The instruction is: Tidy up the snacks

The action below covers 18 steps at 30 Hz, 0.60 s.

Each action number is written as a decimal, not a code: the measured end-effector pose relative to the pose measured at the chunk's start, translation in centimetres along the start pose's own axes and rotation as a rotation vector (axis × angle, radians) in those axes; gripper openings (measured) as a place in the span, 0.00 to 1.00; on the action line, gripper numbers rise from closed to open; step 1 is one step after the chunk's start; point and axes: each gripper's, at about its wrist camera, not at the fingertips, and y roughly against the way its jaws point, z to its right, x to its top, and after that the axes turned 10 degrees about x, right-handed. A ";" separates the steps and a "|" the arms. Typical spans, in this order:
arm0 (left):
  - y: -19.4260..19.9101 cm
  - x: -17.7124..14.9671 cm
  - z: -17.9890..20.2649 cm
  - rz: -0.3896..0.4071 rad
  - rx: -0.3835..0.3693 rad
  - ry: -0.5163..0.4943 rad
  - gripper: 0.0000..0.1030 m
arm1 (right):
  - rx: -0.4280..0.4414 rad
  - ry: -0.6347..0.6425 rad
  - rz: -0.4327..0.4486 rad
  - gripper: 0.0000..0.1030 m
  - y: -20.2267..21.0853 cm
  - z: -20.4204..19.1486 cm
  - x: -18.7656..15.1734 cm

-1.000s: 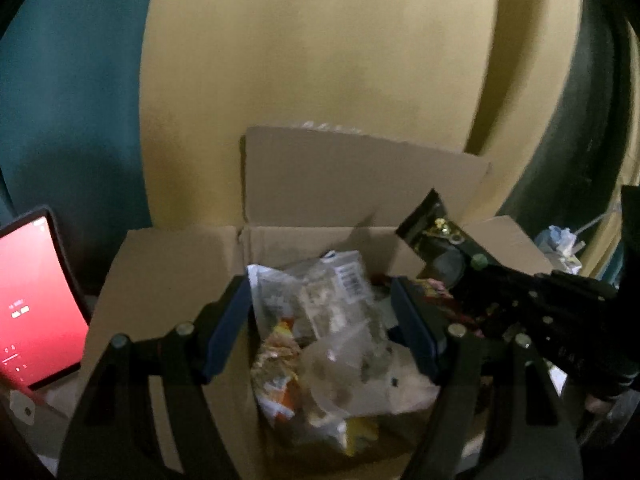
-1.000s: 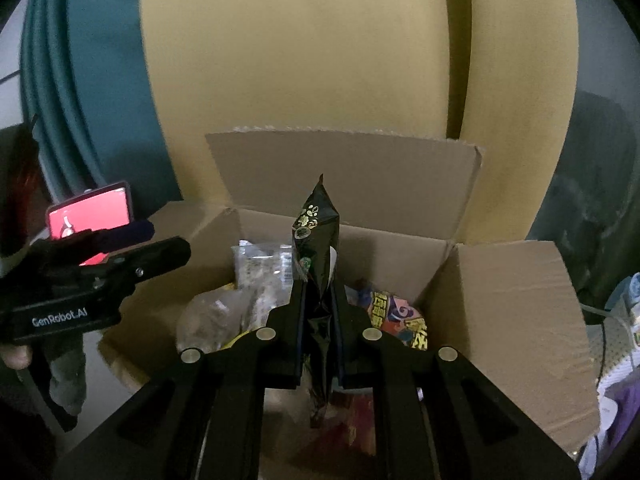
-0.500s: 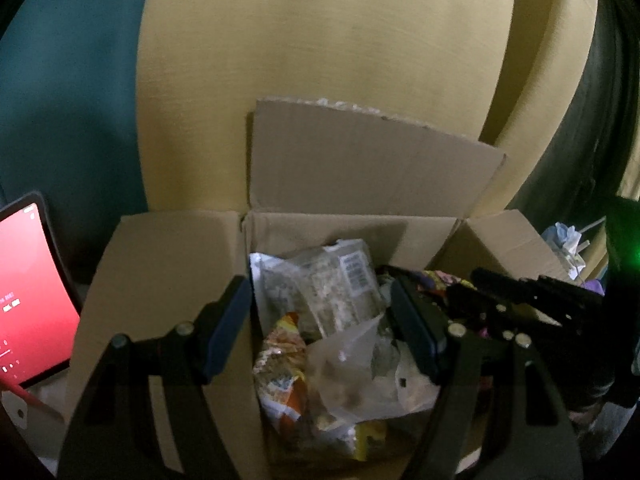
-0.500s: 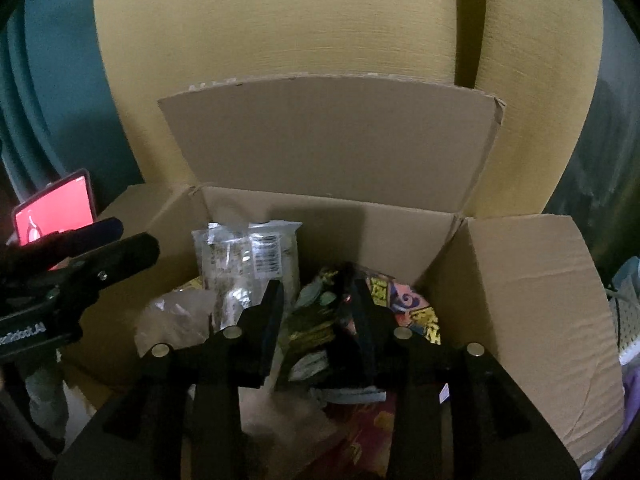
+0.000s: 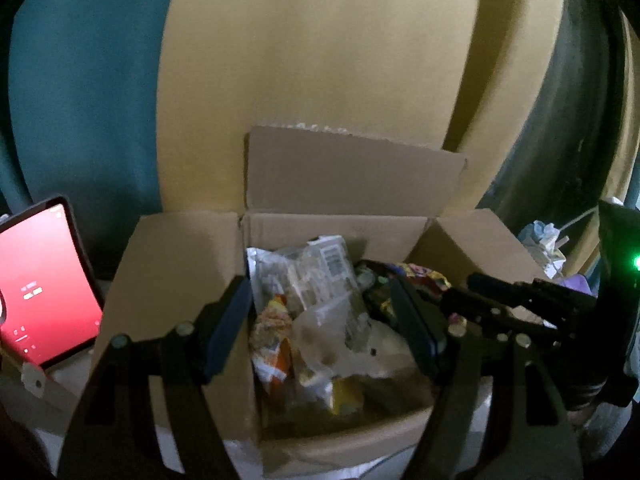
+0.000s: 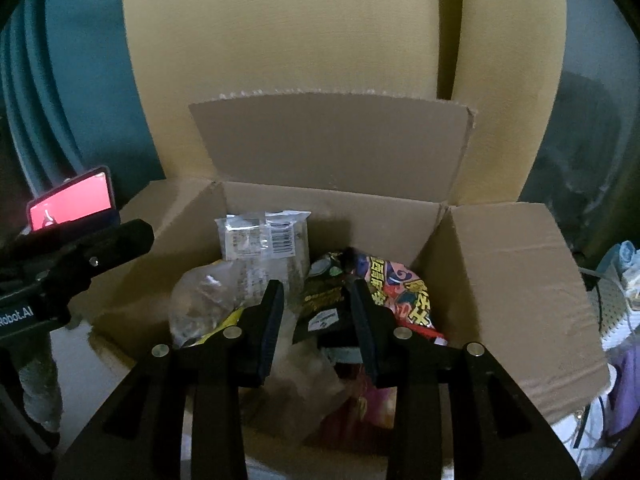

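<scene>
We find the cardboard box (image 6: 516, 280) with all flaps folded out, presumably to keep its mouth accessible. The right tool (image 6: 316, 320) stands apart over the box, gripping nothing; the black snack packet (image 6: 324, 304) lies inside between its fingers, against the colourful packet (image 6: 400, 292). The left tool (image 5: 320, 320) is likewise apart, poised above the clear packet (image 5: 308, 272) inside the box.
</scene>
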 end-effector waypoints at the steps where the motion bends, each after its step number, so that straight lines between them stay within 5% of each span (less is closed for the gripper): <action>1: 0.4 -0.1 0.0 0.003 -0.001 -0.002 0.72 | -0.002 0.001 0.004 0.36 0.5 -0.1 -0.1; 18: 8.8 -2.8 1.0 0.063 -0.016 -0.016 0.72 | -0.021 0.024 0.059 0.36 7.4 -3.2 -2.6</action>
